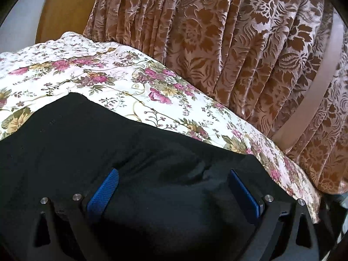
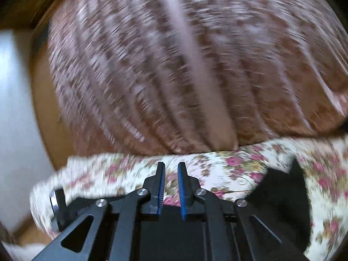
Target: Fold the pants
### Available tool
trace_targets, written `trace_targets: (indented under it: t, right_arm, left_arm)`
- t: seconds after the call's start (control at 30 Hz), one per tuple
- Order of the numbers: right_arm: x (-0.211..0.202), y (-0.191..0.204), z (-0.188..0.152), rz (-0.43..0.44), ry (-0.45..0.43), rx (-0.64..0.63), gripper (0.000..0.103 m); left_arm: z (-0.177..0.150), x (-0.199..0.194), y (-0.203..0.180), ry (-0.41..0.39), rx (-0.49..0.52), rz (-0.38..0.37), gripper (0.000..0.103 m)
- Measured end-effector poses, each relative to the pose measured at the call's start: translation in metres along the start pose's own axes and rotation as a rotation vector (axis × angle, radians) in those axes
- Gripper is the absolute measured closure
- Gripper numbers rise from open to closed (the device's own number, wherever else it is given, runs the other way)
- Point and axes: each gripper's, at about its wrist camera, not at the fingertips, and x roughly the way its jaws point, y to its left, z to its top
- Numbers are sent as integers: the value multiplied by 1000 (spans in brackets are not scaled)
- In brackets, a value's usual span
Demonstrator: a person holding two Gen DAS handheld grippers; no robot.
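Note:
The black pants [image 1: 121, 143] lie spread on a floral bedspread [image 1: 104, 76] in the left wrist view. My left gripper [image 1: 174, 187] is wide open, its blue pads [image 1: 104, 191] resting on or just over the black cloth, with a raised fold between them. In the right wrist view, which is motion-blurred, my right gripper [image 2: 171, 171] is nearly closed with a narrow gap and holds nothing, above the bedspread [image 2: 217, 165]. A part of the black pants [image 2: 282, 187] shows to its right.
A brown-and-pink patterned curtain [image 1: 217, 43] hangs along the far side of the bed, also in the right wrist view [image 2: 174, 65]. A wooden panel [image 1: 63, 8] and white wall [image 2: 15, 108] stand at the left. The bed edge falls off at the right.

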Motion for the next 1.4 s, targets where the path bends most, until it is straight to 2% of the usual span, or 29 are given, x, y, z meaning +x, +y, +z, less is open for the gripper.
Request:
trace_targets:
  t: [0.1,0.13,0.17,0.27,0.33,0.4,0.47,0.53,0.57,0.6,0.67,0.73,0.77,0.8,0.87,0.97,1.03,1.1,1.2,1.27,1.4]
  right_arm:
    - [14,13,-15,0,63,-43,88]
    - [18,9,-20,-9,90,-26,79]
    - [22,-3,-30,-18,135,28,74]
    - [23,-55,-52,-70,244,238,72]
    - [11,-100,-72,-167,286,401,67]
    - [-13,-145,-93,-258,292,567,62]
    - [-34,-174,-108,-359,304,642,60]
    - [-43,-182,-112,-427,331,584,57]
    - [-41,-178,-107,-476,336,506,50]
    - [-38,-173,-103,-502,338,442,47]
    - [-24,-157,-92,-557,343,266,44]
    - [3,-147,-87,-689,411,63,43]
    - [10,-150,-88,-729,438,32,43]
    - [11,-159,-91,-758,456,61,43]
    - [-4,-188,-97,-741,420,271,43]
    - [-56,-222,-112,-657,270,560,43]
    - [-82,-238,-122,-674,224,669,43]
    - [-100,-254,-128,-662,174,741,43]
    - [-101,-287,-141,-574,191,893,43]
    - [-96,-301,-149,-547,191,949,43]
    - [-89,-311,-146,-537,91,951,43]
  left_arm:
    - [-3,-1,0,-3,6,-5,2]
    - [-3,-1,0,-4,7,-8,1]
    - [-3,-1,0,-6,6,-9,1]
    - [-3,0,0,-8,8,-8,1]
    - [-3,-1,-1,-8,11,-5,1]
    - [-4,-1,-1,-10,12,-4,1]
    - [-4,0,-1,-9,14,-1,1]
    - [-4,1,-3,-8,23,12,1]
    - [-4,2,-4,-6,27,17,1]
    - [-4,2,-5,-4,32,24,1]
    - [-4,3,-5,1,39,32,1]
    - [-5,4,-5,1,40,34,1]
    - [-5,4,-5,1,39,31,1]
    - [-5,4,-5,1,38,30,1]
    - [-5,3,-5,-3,33,21,1]
    - [-5,2,-4,-8,28,14,1]
    - [-6,3,-4,-5,34,20,1]
    - [-6,3,-4,-4,38,25,1]
    - [-6,3,-4,-2,40,27,1]
    - [-6,3,-4,-3,39,25,1]
    - [-6,3,-5,-3,40,26,1]
